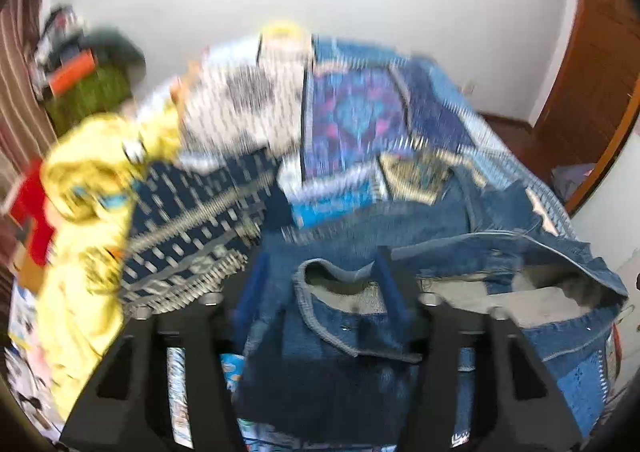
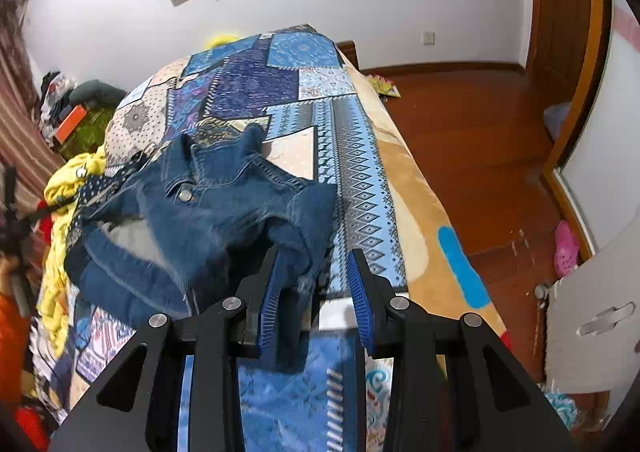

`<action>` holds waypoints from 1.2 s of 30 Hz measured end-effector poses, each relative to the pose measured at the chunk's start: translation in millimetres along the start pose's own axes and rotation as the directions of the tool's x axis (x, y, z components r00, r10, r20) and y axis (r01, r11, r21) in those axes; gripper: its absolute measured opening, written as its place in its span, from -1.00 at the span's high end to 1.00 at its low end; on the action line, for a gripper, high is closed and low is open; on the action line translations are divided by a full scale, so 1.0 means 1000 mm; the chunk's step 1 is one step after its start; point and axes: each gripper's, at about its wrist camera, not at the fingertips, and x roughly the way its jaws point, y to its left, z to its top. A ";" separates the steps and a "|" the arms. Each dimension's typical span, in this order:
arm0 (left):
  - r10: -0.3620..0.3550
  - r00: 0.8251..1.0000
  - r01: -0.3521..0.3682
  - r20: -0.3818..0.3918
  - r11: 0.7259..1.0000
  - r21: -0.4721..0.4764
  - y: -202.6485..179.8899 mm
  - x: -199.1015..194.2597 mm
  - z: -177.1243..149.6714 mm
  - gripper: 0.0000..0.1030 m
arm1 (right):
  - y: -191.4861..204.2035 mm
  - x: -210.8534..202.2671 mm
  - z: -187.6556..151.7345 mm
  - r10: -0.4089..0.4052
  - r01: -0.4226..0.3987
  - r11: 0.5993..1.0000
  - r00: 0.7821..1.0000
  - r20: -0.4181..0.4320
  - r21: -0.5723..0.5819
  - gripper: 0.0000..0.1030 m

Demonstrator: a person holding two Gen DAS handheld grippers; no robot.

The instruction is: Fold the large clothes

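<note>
A blue denim jacket [image 2: 208,212] lies rumpled on the patchwork bedspread [image 2: 352,172]. In the right wrist view my right gripper [image 2: 314,276] is open, its blue-padded fingers [image 2: 360,292] straddling the jacket's near sleeve end, not clamped on it. In the blurred left wrist view my left gripper [image 1: 320,280] has its jaws wide apart around the jacket's [image 1: 460,236] collar or hem edge, which lies between the fingers [image 1: 386,288]. The jacket's grey lining shows.
A yellow garment [image 1: 88,220] and a dark patterned cloth [image 1: 192,212] lie to the left on the bed. A cluttered green stand [image 2: 80,120] is by the curtain. Wooden floor [image 2: 480,156] and a door lie to the right.
</note>
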 end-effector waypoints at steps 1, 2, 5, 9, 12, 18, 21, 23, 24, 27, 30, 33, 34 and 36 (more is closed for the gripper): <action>-0.004 1.000 0.003 0.025 1.000 0.017 0.000 -0.012 -0.001 -0.28 | 0.008 -0.002 -0.004 0.004 -0.004 1.000 1.000 0.008 -0.018 0.41; -0.011 0.999 0.010 0.038 0.999 0.036 -0.001 -0.020 -0.003 -0.35 | 0.016 -0.003 -0.007 0.005 -0.005 0.999 1.000 0.013 -0.037 0.40; -0.021 1.000 0.020 0.012 0.994 0.110 -0.007 -0.034 -0.021 -0.39 | 0.037 -0.003 -0.017 0.001 0.001 0.996 1.000 0.019 -0.086 0.39; -0.011 0.998 0.021 -0.056 0.981 0.193 -0.020 -0.028 -0.051 -0.39 | 0.062 0.006 -0.028 0.018 -0.018 0.989 1.000 -0.006 -0.146 0.33; -0.013 0.992 0.039 -0.122 0.976 0.215 -0.027 -0.013 -0.076 -0.39 | 0.076 0.018 -0.033 0.024 -0.028 0.983 0.999 -0.028 -0.180 0.27; -0.031 0.980 0.069 -0.198 0.979 0.190 -0.032 0.017 -0.095 -0.39 | 0.096 0.044 -0.039 -0.004 -0.015 0.970 0.997 -0.078 -0.241 0.24; -0.025 0.979 0.065 -0.202 0.980 0.191 -0.032 0.030 -0.091 -0.39 | 0.106 0.055 -0.038 -0.022 -0.007 0.954 0.995 -0.093 -0.299 0.24; -0.010 0.979 0.051 -0.206 0.980 0.194 -0.031 0.043 -0.086 -0.39 | 0.111 0.063 -0.035 -0.023 -0.012 0.945 0.994 -0.103 -0.328 0.24; -0.003 0.978 0.045 -0.210 0.979 0.197 -0.030 0.049 -0.082 -0.39 | 0.113 0.067 -0.031 -0.017 -0.020 0.940 0.994 -0.105 -0.340 0.24; 0.004 0.977 0.040 -0.215 0.979 0.198 -0.029 0.069 -0.067 -0.39 | 0.115 0.075 -0.020 -0.008 -0.024 0.934 0.996 -0.087 -0.358 0.24; 0.033 0.979 0.009 -0.199 0.979 0.205 -0.031 0.084 -0.047 -0.39 | 0.108 0.087 0.000 -0.034 0.011 0.937 0.998 -0.060 -0.348 0.24; 0.046 0.983 -0.010 -0.176 0.980 0.200 -0.031 0.096 -0.020 -0.39 | 0.091 0.098 0.029 -0.031 0.020 0.964 0.999 -0.037 -0.264 0.24; 0.048 0.984 -0.014 -0.172 0.982 0.191 -0.030 0.101 -0.010 -0.38 | 0.085 0.101 0.038 -0.031 0.023 0.973 0.999 -0.032 -0.230 0.24; 0.057 0.985 -0.030 -0.161 0.985 0.168 -0.027 0.106 0.009 -0.38 | 0.070 0.104 0.057 -0.036 0.034 0.991 0.999 -0.011 -0.131 0.24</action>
